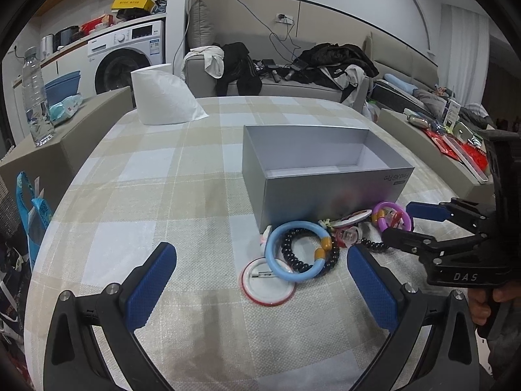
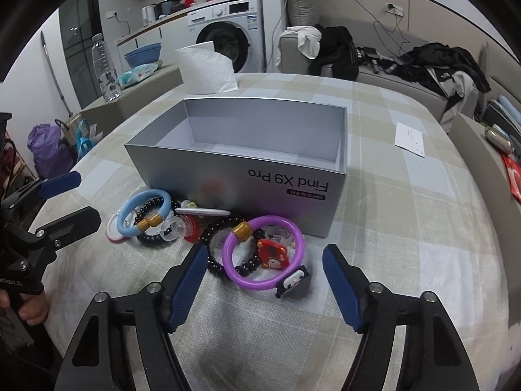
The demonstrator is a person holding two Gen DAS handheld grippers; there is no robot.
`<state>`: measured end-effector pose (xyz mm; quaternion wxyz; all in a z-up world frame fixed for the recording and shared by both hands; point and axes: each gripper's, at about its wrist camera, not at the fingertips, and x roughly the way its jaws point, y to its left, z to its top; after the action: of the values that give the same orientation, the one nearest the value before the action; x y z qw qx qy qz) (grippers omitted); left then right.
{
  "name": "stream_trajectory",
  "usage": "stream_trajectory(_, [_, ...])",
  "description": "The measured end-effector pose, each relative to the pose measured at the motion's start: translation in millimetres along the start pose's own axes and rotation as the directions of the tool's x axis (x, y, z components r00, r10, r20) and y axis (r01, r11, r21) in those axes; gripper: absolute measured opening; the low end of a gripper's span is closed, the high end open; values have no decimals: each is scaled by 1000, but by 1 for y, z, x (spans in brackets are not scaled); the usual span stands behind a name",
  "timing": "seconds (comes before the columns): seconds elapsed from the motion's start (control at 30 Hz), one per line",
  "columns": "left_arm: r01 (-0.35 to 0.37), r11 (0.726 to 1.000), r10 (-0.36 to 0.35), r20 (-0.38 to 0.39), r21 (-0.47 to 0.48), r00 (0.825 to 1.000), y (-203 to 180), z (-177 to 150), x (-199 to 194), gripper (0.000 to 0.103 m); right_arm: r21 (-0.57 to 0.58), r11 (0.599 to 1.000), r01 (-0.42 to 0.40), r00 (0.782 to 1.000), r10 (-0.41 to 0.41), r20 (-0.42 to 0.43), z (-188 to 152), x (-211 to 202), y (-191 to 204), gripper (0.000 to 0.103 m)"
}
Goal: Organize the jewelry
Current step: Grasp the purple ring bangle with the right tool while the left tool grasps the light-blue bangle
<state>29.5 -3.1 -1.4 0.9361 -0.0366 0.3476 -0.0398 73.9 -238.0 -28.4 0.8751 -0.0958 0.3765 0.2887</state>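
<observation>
Left gripper (image 1: 260,280): wide open, nothing in it. We see it hanging low over the checked tablecloth (image 1: 162,195), with the round badge between its blue pads.
Right gripper (image 2: 265,277): also spread wide and holding nothing; the purple bangle sits right between its two fingers.
Box (image 2: 234,179): one grey phone box, lid off, nothing visible inside from what we can see. All the jewelry is piled on the cloth against its near wall, none in it yet.
Bangles: we count two. One light blue bangle (image 1: 298,251) with gold beads, one purple bangle (image 2: 263,252) with a gold bead.
Black bead bracelets: looks like two. One black bead bracelet (image 1: 299,254) curls inside and under the blue bangle, the other bead strand (image 2: 215,244) runs under the purple one. Could be more tangled in there, we can't tell.
Round badges: one white pin badge (image 1: 268,285) with a red rim lying back-up, its edge tucked under the blue bangle; a second badge (image 2: 202,211) leans near the box.
Small charms: one red cartoon charm (image 2: 273,254) inside the purple bangle, one penguin charm (image 2: 293,282) touching its outer edge.
Clear bits (image 2: 172,228): a couple of see-through pieces in the middle of the pile, too jumbled to count.
</observation>
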Motion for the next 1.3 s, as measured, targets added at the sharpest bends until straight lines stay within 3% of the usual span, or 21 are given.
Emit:
stream_trajectory(0.07, [-3,1000,3,-1,7,1000,-1,1,1,102,-10,1000,2,1000,-2,-5,1,2,1,67])
stream_trajectory(0.17, [-7,1000,8,-11,8,1000,-1,3,4,102,-5,1000,7,1000,-7,-21,2,5,0,52])
stream_trajectory(0.63, [33,998,-27,-106,55,994,-13,8,26,102,95,990,-102,988,89,129,-5,-33,-13,49])
stream_trajectory(0.77, [23,998,-13,-154,60,988,-13,8,36,83,112,987,-113,985,97,139,-2,-36,-16,49])
stream_trajectory(0.93, [40,998,-30,-166,56,986,-10,4,34,74,121,986,-114,984,95,149,-1,-39,-19,49])
stream_trajectory(1.1, [95,995,-87,-182,36,979,-8,2,34,48,130,985,-114,984,94,152,-1,-38,-20,49])
stream_trajectory(1.3, [80,996,-71,-166,48,984,-8,1,27,48,134,984,-119,983,98,156,-1,-38,-19,49])
